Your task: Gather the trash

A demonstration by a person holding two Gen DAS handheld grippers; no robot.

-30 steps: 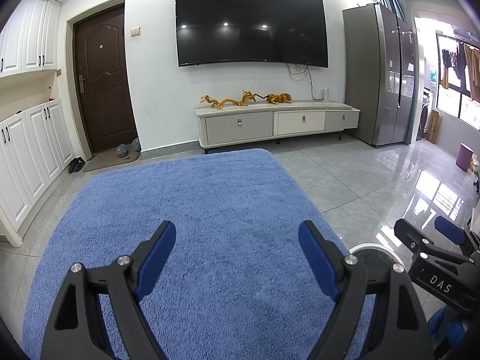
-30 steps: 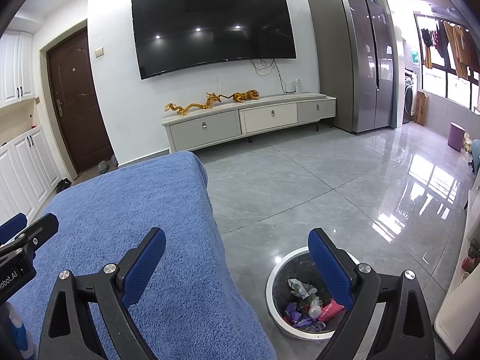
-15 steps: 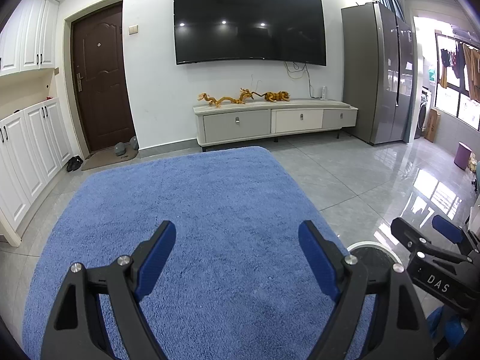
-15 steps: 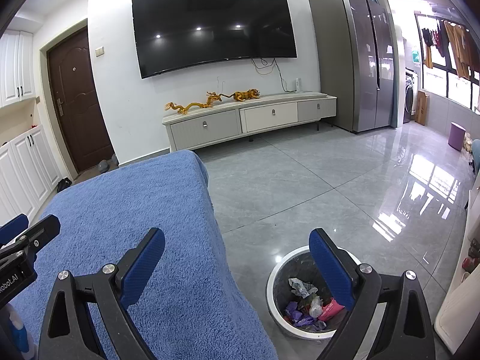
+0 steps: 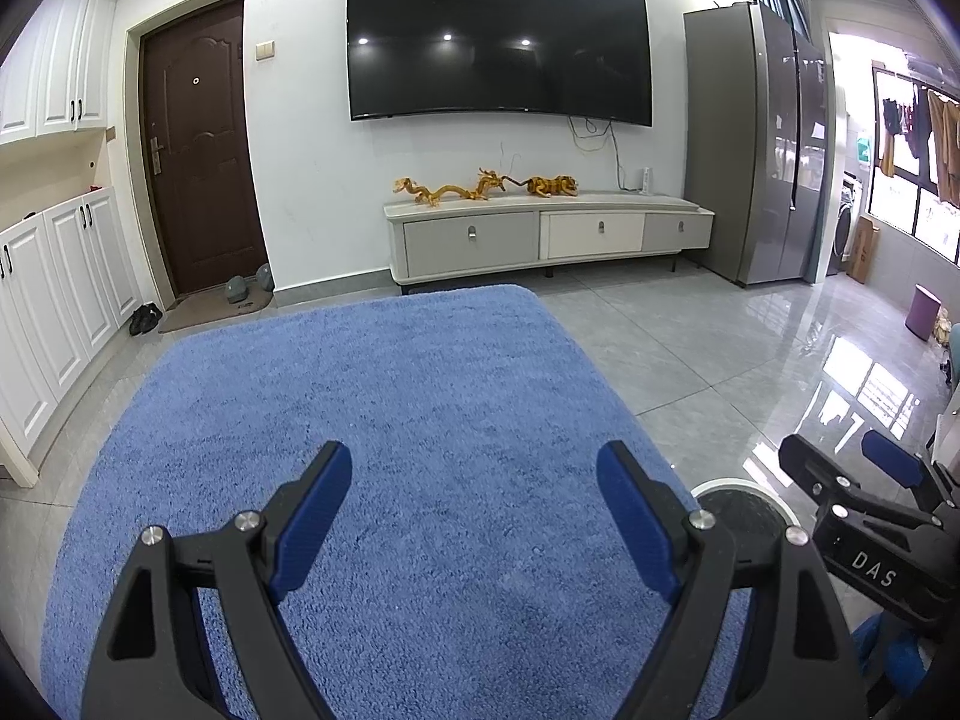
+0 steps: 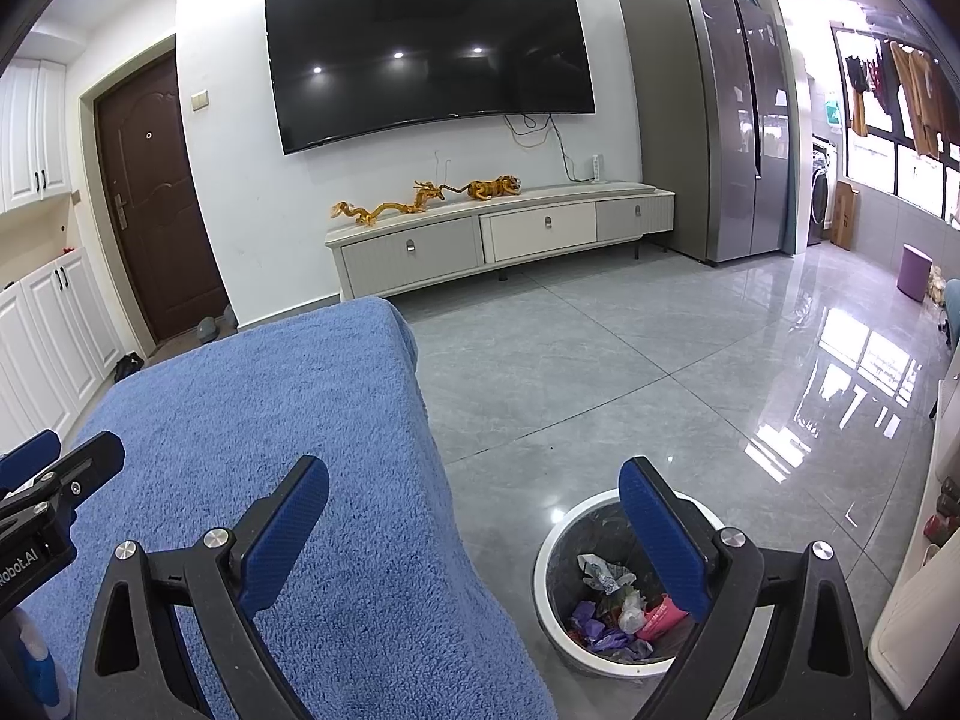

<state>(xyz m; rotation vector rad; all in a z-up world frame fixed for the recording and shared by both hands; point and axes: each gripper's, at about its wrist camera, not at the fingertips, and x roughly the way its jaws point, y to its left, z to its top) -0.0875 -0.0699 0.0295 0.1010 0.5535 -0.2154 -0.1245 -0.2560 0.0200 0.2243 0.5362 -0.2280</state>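
A round bin with a white rim [image 6: 549, 546] stands on the grey floor at the lower right, beside the blue-covered table. Crumpled trash [image 6: 618, 606] in white, purple and pink lies inside it. Its rim also shows in the left wrist view [image 5: 729, 485]. My left gripper [image 5: 474, 486] is open and empty above the blue cloth [image 5: 384, 420]. My right gripper [image 6: 474, 498] is open and empty, held over the cloth's right edge with its right finger above the bin. No loose trash shows on the cloth.
A TV cabinet [image 6: 498, 240] with golden figurines stands at the far wall under a large TV [image 6: 429, 54]. A grey fridge [image 6: 708, 120] stands at the right, white cupboards [image 5: 54, 300] at the left. A purple stool [image 6: 915, 272] stands far right.
Both views have drifted very slightly; both grippers stay open and empty in about the same place.
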